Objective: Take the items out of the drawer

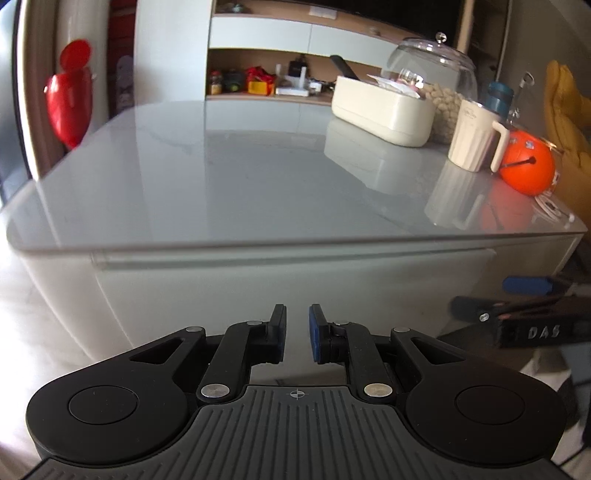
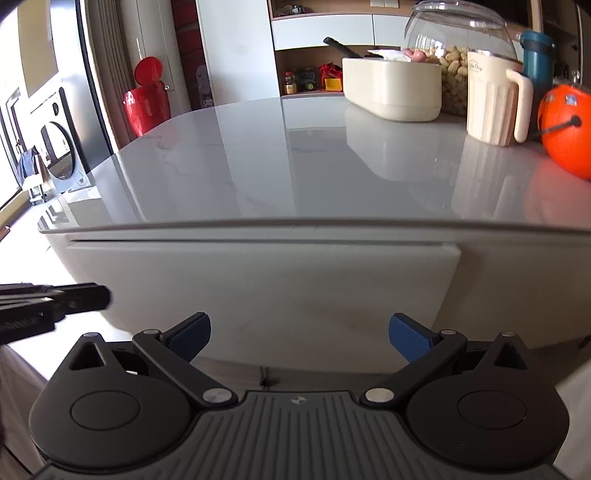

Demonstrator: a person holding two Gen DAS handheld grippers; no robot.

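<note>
A white drawer front (image 1: 258,284) sits shut under the edge of the glossy grey tabletop (image 1: 221,177), so its contents are hidden. My left gripper (image 1: 297,332) hovers just in front of the drawer, its fingers nearly together with only a narrow gap and nothing between them. In the right wrist view the same drawer front (image 2: 258,280) fills the middle, and my right gripper (image 2: 299,336) faces it, open wide and empty. The right gripper (image 1: 487,295) also shows at the right edge of the left wrist view, and the left gripper (image 2: 85,295) at the left edge of the right wrist view.
At the table's far right stand a cream box (image 2: 391,88), a cream mug (image 2: 495,99), a glass dome over peanuts (image 2: 458,33), a blue tumbler (image 2: 537,55) and an orange ball-shaped thing (image 2: 565,129). A red bin (image 2: 146,99) stands on the floor beyond.
</note>
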